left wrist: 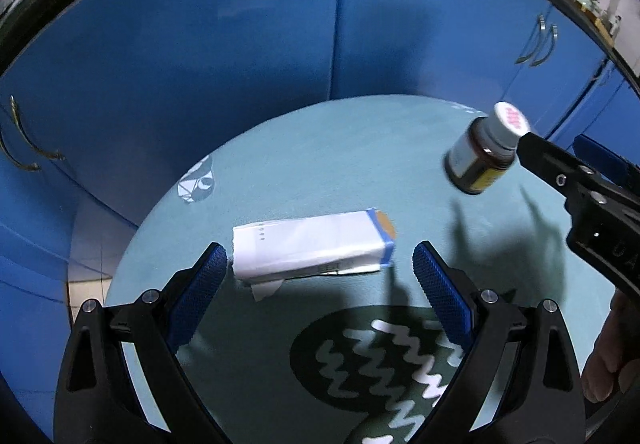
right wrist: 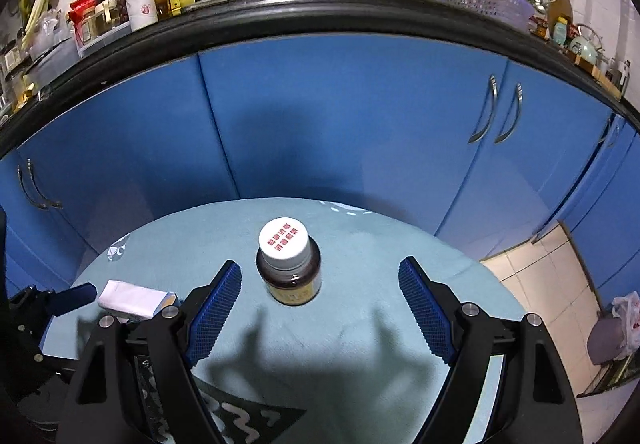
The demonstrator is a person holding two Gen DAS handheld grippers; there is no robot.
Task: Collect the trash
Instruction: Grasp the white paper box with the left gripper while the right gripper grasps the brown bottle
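Note:
A flattened white carton with a blue end (left wrist: 312, 246) lies on the round table's teal cloth (left wrist: 320, 148), just beyond my open left gripper (left wrist: 320, 256). It also shows at the left of the right wrist view (right wrist: 134, 300). A brown pill bottle with a white cap (right wrist: 289, 268) stands upright on the cloth, just ahead of my open right gripper (right wrist: 320, 276). The bottle also appears in the left wrist view (left wrist: 486, 148), with the right gripper's finger (left wrist: 560, 168) beside it. Both grippers are empty.
Blue cabinet doors (right wrist: 340, 116) curve behind the table, under a black counter edge (right wrist: 320, 16) crowded with bottles and jars. A tiled floor (right wrist: 548, 280) and a dark bin with a plastic bag (right wrist: 612, 332) lie at the right.

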